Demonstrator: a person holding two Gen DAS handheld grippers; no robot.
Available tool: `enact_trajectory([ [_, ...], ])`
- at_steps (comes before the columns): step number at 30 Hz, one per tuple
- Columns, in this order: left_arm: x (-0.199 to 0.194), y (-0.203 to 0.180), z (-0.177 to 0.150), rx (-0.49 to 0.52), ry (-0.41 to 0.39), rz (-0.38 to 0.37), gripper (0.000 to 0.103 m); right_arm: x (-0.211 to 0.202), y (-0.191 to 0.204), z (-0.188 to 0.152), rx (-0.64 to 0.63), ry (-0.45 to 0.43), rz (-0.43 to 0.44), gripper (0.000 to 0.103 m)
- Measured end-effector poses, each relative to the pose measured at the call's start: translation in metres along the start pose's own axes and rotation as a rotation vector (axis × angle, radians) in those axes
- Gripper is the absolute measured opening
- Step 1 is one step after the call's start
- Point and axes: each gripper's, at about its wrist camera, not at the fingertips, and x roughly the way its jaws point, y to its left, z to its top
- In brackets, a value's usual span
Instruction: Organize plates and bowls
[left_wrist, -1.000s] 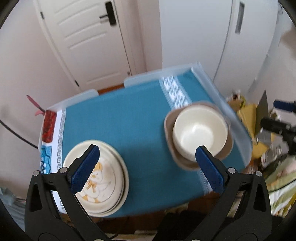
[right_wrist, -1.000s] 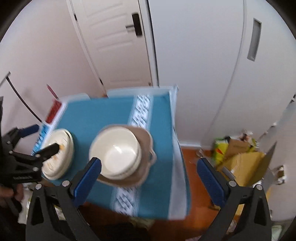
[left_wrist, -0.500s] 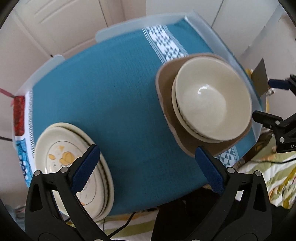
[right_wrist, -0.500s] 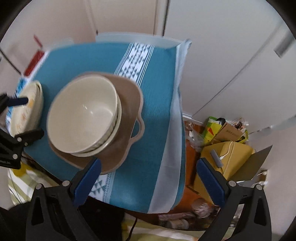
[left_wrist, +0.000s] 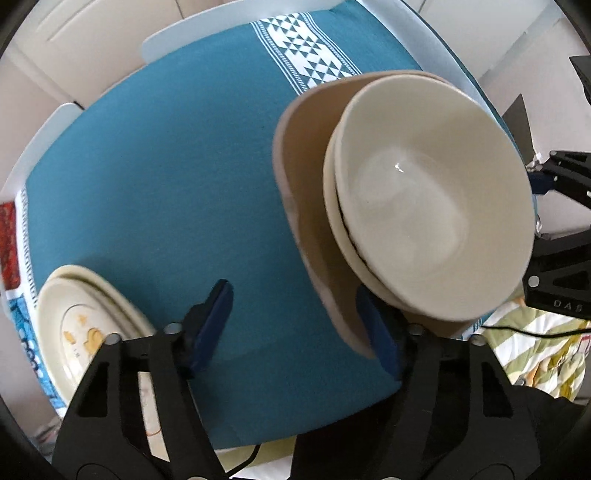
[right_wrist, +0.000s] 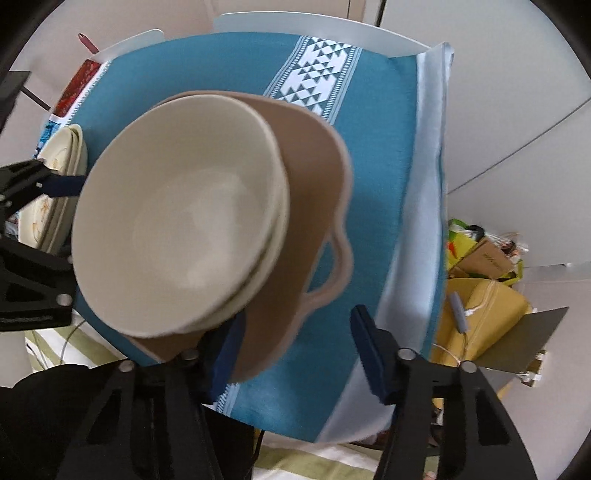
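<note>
Stacked cream bowls (left_wrist: 432, 199) on tan dish (left_wrist: 306, 192), left gripper (left_wrist: 295, 325) jaws closing

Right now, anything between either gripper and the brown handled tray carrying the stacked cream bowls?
Nothing visible. The left gripper and right gripper are both closing beside the brown handled tray, one on each side. Each has one finger tucked at the tray's near rim, under the stacked cream bowls; only teal tablecloth lies between.

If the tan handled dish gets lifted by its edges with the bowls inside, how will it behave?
Tan dish looks rigid, so likely no flexing. The two nested cream bowls sit off-centre in it, so it is probably top-heavy and apt to tilt. Their glossy glaze suggests they may slide, and chip if dropped.
</note>
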Motion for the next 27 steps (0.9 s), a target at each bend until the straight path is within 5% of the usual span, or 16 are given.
enact_trajectory([
  [10,0.013,-0.019,-0.007,0.065,-0.112,-0.050,0.016,0.015,-0.003,-0.011,0.060,-0.135,0.105,0.016],
  [27,-0.004,-0.027,-0.019,0.088,-0.236,0.009,0.014,0.005,-0.005,-0.016,0.064,-0.225,0.118,0.014],
])
